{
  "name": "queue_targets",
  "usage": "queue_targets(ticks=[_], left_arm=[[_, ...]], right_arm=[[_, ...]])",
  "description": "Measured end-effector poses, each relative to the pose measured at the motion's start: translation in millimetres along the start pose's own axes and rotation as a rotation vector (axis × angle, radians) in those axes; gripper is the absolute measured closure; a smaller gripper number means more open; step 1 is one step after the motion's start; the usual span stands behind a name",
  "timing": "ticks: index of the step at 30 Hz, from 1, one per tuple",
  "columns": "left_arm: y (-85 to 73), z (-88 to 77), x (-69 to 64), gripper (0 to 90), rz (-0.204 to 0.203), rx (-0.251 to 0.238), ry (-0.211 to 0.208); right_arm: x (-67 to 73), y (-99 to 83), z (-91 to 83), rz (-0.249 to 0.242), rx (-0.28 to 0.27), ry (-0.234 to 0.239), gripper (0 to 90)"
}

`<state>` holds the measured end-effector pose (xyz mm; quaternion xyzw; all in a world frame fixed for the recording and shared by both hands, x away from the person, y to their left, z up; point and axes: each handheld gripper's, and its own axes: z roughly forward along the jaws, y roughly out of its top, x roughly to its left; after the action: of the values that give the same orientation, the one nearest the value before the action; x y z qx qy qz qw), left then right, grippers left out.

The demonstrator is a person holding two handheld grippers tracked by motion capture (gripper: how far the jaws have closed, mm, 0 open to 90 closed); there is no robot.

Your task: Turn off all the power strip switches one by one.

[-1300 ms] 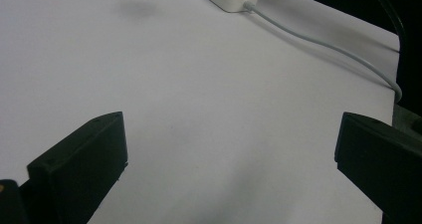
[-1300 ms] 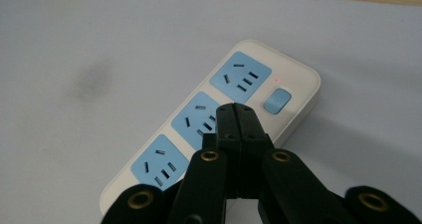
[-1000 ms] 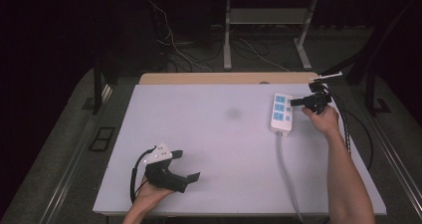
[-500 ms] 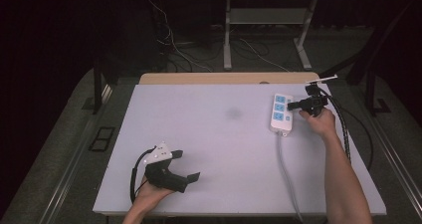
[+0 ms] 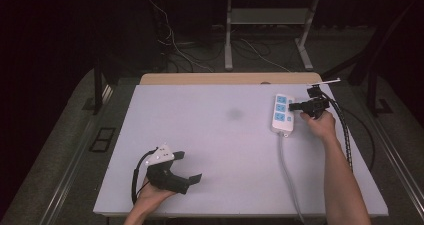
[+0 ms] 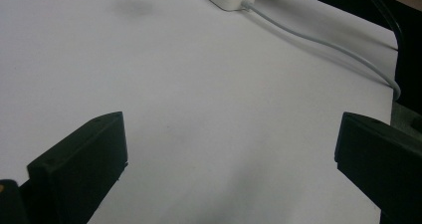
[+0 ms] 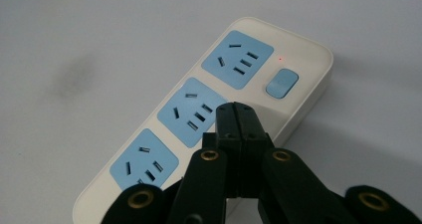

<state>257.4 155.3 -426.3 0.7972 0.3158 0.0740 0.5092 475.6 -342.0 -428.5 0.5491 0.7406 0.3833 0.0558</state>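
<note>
High view: a pale counter (image 5: 210,150) carries a white power strip (image 5: 281,114) at far right, its cord running off the near edge. Right gripper (image 7: 238,115) – jaws pressed together – hangs over it; left gripper (image 5: 187,170), jaws wide, rests near-left.

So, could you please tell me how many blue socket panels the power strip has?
3, in a row along the strip: one beside the switch, one in the middle, one at the cord end. None look hidden.

Your right gripper (image 5: 296,105) sits at the power strip (image 5: 282,114), right of centre — your left gripper (image 5: 186,171) rests lower left.
</note>
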Motion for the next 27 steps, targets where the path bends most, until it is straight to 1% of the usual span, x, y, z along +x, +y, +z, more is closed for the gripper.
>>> queue_targets(ticks=[6,8,11,16,20,25,27], left_arm=[[0.1,-1.2,-1.7,0.0,0.001,-0.006,0.003],[-0.3,-1.3,-2.1,0.0,0.0,-0.006,0.002],[-0.6,-1.1,-2.3,0.0,0.0,-0.005,0.002],[-0.4,-0.4,-1.2,0.0,0.0,-0.004,0.001],[-0.7,0.4,-1.0,0.0,-0.004,-0.001,0.001],[-0.6,0.5,-0.6,0.0,-0.004,-0.001,0.001],[-0.6,0.3,-0.3,0.0,-0.007,-0.001,0.003]], right_arm=[[2.0,-1.9,0.8,0.008,-0.007,-0.016,90.0],[3.2,-2.9,0.8,0.002,-0.013,-0.024,90.0],[2.8,-4.4,0.6,0.005,-0.024,-0.023,90.0],[3.1,-4.6,0.4,0.011,-0.027,-0.024,90.0],[6.0,-7.3,0.6,0.024,-0.051,-0.044,90.0],[6.9,-5.5,0.2,0.025,-0.037,-0.051,90.0],[6.4,-6.1,0.2,0.016,-0.042,-0.049,90.0]])
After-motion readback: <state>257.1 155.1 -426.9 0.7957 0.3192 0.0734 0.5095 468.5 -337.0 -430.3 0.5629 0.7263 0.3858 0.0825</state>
